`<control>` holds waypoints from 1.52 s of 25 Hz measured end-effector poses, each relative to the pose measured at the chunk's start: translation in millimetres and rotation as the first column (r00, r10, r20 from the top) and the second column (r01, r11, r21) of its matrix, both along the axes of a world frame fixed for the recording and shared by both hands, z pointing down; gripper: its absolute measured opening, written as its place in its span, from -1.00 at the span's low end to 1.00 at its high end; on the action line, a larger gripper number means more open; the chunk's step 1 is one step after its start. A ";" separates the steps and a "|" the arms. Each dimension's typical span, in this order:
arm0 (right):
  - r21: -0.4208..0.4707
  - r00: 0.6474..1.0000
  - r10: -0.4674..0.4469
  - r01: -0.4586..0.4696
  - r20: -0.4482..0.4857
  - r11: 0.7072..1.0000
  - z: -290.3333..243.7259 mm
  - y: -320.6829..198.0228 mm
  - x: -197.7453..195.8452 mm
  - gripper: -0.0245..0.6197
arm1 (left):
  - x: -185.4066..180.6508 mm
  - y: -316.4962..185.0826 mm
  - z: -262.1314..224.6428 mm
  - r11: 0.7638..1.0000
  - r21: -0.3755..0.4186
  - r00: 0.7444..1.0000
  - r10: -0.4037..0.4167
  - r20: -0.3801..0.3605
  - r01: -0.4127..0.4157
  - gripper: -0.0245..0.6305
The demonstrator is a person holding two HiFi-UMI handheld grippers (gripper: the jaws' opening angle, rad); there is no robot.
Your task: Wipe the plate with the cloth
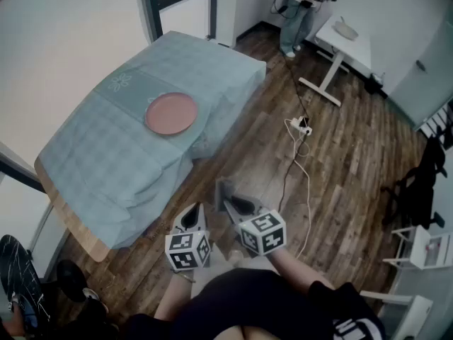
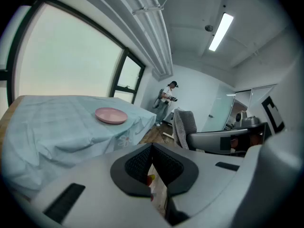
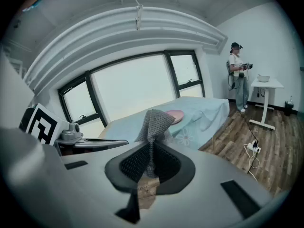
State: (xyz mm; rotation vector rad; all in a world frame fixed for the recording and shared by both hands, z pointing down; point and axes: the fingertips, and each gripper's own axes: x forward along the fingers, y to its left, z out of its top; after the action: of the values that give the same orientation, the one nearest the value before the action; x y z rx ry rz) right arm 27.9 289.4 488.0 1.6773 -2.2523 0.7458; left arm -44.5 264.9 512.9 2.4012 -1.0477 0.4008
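I am holding both grippers off the table, out past its near corner and over the wood floor, well apart from the plate. The plate, pink and round, is lying flat on the pale blue tablecloth that is covering the table, around the table's middle, with nothing on it. The left gripper is showing its jaws pressed together with nothing between them. The right gripper is clamping the cloth, a grey knitted piece that is standing up out of the closed jaws in a bunched fold, and it is pointing toward the table. Both grippers are tilting slightly downward, side by side. Beyond the table's far end, a person is standing beside a white desk, and a power strip with its cable is lying on the floor between that desk and the table.
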 end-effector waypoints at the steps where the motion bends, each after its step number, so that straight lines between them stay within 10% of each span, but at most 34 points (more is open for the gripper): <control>1: 0.009 1.000 0.001 -0.001 0.001 1.000 -1.8 9.3 2.2 -0.82 | 4.5 10.1 -1.7 1.000 0.004 1.000 0.003 0.003 -0.003 -0.88; 38: 0.079 0.993 -0.115 0.114 0.016 0.990 -8.4 81.1 8.6 -0.82 | 12.9 94.3 -12.5 0.996 0.023 0.996 -0.086 0.012 0.086 -0.88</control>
State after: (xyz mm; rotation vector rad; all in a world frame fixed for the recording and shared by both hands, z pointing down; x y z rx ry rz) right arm 36.5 370.5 479.6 1.5637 -2.3975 0.6592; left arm -31.6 359.2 500.4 2.3666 -1.1629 0.3773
